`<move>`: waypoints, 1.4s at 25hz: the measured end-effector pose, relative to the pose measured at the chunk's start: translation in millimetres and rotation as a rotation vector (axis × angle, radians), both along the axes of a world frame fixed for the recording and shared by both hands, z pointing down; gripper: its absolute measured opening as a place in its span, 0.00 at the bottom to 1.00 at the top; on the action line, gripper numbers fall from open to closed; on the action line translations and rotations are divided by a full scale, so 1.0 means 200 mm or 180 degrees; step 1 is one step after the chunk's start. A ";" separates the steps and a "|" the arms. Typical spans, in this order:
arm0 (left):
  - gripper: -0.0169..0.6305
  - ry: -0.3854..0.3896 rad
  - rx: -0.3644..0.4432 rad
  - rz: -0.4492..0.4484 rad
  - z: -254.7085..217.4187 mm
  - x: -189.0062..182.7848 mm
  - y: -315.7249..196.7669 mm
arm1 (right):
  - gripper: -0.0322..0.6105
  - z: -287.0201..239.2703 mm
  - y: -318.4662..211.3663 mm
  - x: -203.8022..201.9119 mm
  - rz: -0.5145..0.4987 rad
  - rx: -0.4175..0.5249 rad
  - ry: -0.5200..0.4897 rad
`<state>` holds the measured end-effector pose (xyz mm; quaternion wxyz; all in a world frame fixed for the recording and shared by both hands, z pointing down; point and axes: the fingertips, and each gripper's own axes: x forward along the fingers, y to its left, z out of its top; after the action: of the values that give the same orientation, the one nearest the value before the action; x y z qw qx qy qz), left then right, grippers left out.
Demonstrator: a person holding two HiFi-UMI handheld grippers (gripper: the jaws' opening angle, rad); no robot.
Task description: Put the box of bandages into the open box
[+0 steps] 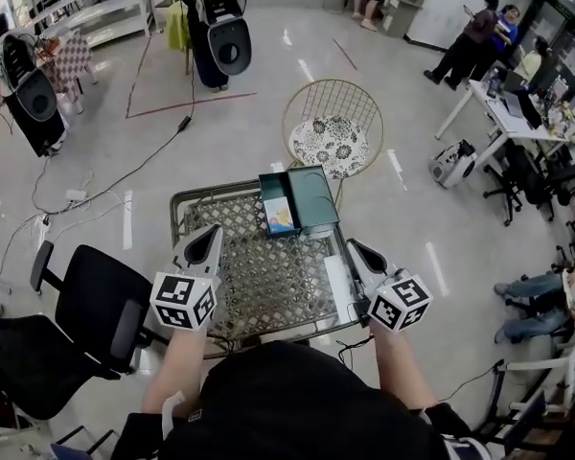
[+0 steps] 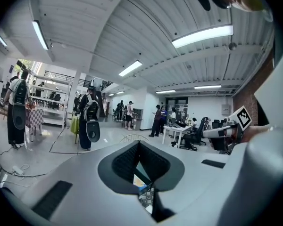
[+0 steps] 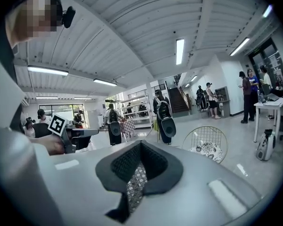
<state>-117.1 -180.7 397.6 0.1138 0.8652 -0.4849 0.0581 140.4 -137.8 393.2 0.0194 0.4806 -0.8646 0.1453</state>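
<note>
Box of bandages (image 1: pixel 279 216): lying flat inside the open box (image 1: pixel 314 197), against its 9 o'clock side, pale printed face up with yellow and blue on it. Open box dark teal, its other half bare at 3 o'clock of the bandages. Set at the 12 o'clock edge of the table (image 1: pixel 259 281), on a patterned mesh top.

Left gripper (image 1: pixel 215 230) at 9 o'clock of the table, jaws pressed together with nothing between them, tips aimed towards 12 o'clock and well short of the open box. Seen through the slit under its closed jaws: a sliver of the teal box and the printed label. Right gripper (image 1: pixel 351 245) at 3 o'clock of the table, jaws likewise closed and empty, only the mesh top visible past them.

White flat piece (image 1: pixel 337 287) along the table's 3 o'clock edge, just beside the right gripper. Wire chair (image 1: pixel 332 97) with a floral cushion (image 1: pixel 328 146) beyond the table at 12 o'clock. Black office chair (image 1: pixel 96 305) on the floor at 8 o'clock. People (image 1: pixel 479 36) standing by desks far off at 2 o'clock.
</note>
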 end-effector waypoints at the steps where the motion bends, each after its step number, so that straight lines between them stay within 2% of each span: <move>1: 0.04 -0.0006 0.0012 -0.0026 -0.01 0.00 0.02 | 0.07 -0.02 0.01 0.03 -0.0002 0.0028 -0.0017; 7: 0.03 -0.0062 0.0137 -0.0078 -0.14 0.05 0.09 | 0.07 -0.08 0.06 0.15 0.0015 0.0205 -0.0126; 13: 0.03 -0.0072 0.0173 0.0040 -0.21 0.21 0.10 | 0.06 -0.16 0.05 0.25 0.0037 0.0443 -0.0111; 18: 0.03 -0.0188 0.0213 0.0091 -0.23 0.30 0.09 | 0.06 -0.24 0.06 0.31 0.0055 0.0565 -0.0146; 26: 0.04 -0.0139 0.0116 0.0029 -0.22 0.31 0.08 | 0.06 -0.29 0.02 0.37 0.0106 0.0649 -0.0010; 30: 0.04 -0.0102 0.0095 -0.0031 -0.21 0.29 0.11 | 0.06 -0.27 0.01 0.39 0.0175 0.0620 -0.0042; 32: 0.04 -0.0158 0.0093 -0.0005 -0.19 0.29 0.11 | 0.06 -0.25 0.01 0.38 0.0172 0.0589 -0.0082; 35: 0.04 -0.0396 0.0081 0.0164 -0.15 0.30 0.07 | 0.06 -0.26 -0.03 0.35 0.0069 0.0567 -0.0133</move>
<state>-56.7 -166.2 367.4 0.0708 0.8735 -0.4692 0.1085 211.2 -143.6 341.2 -0.0430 0.4866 -0.8691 0.0780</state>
